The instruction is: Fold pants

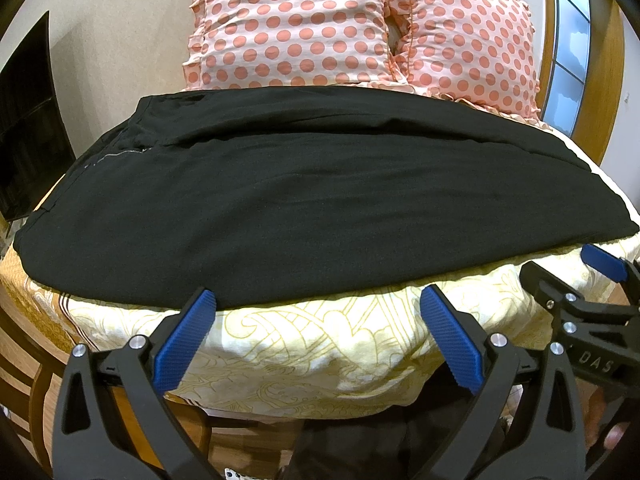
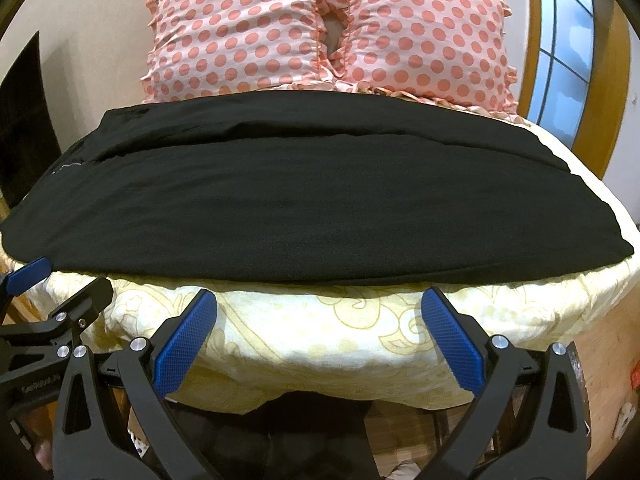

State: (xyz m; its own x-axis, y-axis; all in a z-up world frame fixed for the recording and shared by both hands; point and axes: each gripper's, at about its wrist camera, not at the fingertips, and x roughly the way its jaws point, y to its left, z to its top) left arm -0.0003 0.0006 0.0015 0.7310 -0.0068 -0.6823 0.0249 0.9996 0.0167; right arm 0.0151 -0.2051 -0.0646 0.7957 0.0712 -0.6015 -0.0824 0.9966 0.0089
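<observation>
Black pants point(image 1: 288, 196) lie flat across the bed, waist at the left, legs running right, one leg laid over the other along a lengthwise crease. They also show in the right wrist view point(image 2: 304, 204). My left gripper point(image 1: 318, 300) is open and empty, its blue fingertips at the pants' near edge, the left pad point(image 1: 188, 332) touching the hem line. My right gripper point(image 2: 319, 304) is open and empty, just short of the pants' near edge. The right gripper also shows at the right of the left wrist view point(image 1: 576, 280).
The bed has a cream and yellow patterned quilt point(image 1: 320, 340). Two pink polka-dot pillows point(image 1: 296, 24) point(image 1: 472, 44) stand behind the pants. A dark screen point(image 1: 28, 120) stands at the left, a window with a wooden frame point(image 1: 572, 36) at the right.
</observation>
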